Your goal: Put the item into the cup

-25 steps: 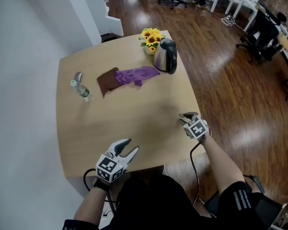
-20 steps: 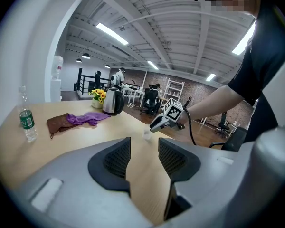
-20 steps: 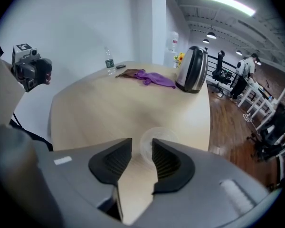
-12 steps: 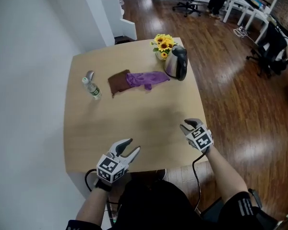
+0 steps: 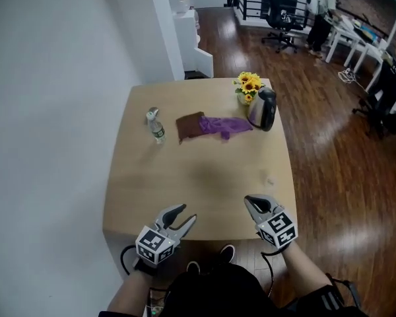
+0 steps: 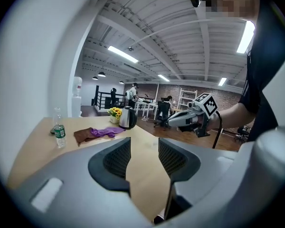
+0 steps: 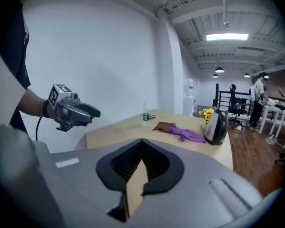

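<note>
- An open office with a dark wooden floor [image 5: 330, 150] and a white wall [image 5: 53, 111] on the left; a square, pale wooden table [image 5: 204, 177] stands against that wall, and desks and office chairs [image 5: 280, 8] fill the far end.
- All the things sit on the table's far half, while the near half is bare wood.
- A clear plastic bottle [image 5: 157, 130] with a green label stands upright, cap on (what it holds cannot be made out). A small grey object [image 5: 152, 112] lies just beside it, on the far side.
- A brown cloth [image 5: 189, 126] lies flat to the right of the bottle, and a purple cloth [image 5: 226, 126] overlaps its right edge and trails towards the kettle.
- A steel kettle [image 5: 263, 109] with a black handle stands upright, lid down, so its inside is hidden.
- Sunflowers [image 5: 249, 84] stand just behind the kettle; their vessel is mostly hidden by the blooms.
- Which of these is the task's item cannot be told – all of them are well apart from both tools.
- The left gripper [image 5: 187, 213] hangs over the near edge, jaws standing apart, with only tabletop showing between them.
- The right gripper [image 5: 249, 201] hangs over the near edge too – its jaws have just been closing and now meet at the tips, with nothing between them.
</note>
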`<state>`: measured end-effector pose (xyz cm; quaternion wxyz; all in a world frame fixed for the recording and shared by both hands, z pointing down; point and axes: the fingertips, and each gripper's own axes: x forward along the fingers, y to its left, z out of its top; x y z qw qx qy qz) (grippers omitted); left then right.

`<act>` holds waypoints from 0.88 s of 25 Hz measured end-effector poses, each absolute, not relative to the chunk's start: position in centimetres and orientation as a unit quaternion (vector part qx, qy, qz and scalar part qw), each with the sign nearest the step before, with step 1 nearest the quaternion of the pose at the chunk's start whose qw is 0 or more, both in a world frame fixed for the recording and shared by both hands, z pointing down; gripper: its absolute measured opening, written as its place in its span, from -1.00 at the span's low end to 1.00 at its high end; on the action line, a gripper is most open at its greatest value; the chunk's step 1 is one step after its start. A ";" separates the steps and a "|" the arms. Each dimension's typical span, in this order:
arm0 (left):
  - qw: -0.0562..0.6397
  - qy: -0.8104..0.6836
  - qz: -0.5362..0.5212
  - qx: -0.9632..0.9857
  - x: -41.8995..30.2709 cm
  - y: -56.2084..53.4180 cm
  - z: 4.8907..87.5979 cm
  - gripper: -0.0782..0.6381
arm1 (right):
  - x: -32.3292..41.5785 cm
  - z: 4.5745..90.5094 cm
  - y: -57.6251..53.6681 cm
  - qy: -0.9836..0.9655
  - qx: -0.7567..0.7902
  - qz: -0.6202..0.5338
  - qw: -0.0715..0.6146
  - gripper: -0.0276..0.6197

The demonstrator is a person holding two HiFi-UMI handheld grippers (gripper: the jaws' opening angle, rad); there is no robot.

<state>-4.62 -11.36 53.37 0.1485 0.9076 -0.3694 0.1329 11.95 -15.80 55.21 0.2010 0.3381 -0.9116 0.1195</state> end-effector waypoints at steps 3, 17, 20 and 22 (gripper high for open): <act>0.141 -0.363 0.128 0.912 -5.8 -8.7 52.5 -0.29 | 10.7 53.9 -12.2 -0.913 0.342 0.125 0.183 -0.89; 0.113 -0.310 0.124 0.936 -12.5 6.2 50.5 -0.29 | 7.1 48.2 4.0 -0.885 0.423 0.177 0.078 -0.89; 0.114 -0.309 0.120 0.936 -13.4 8.0 50.5 -0.29 | 5.6 47.2 7.1 -0.888 0.424 0.155 0.083 -0.89; 0.113 -0.312 0.112 0.937 -13.4 8.9 50.2 -0.29 | 4.8 46.4 8.6 -0.894 0.415 0.144 0.083 -0.89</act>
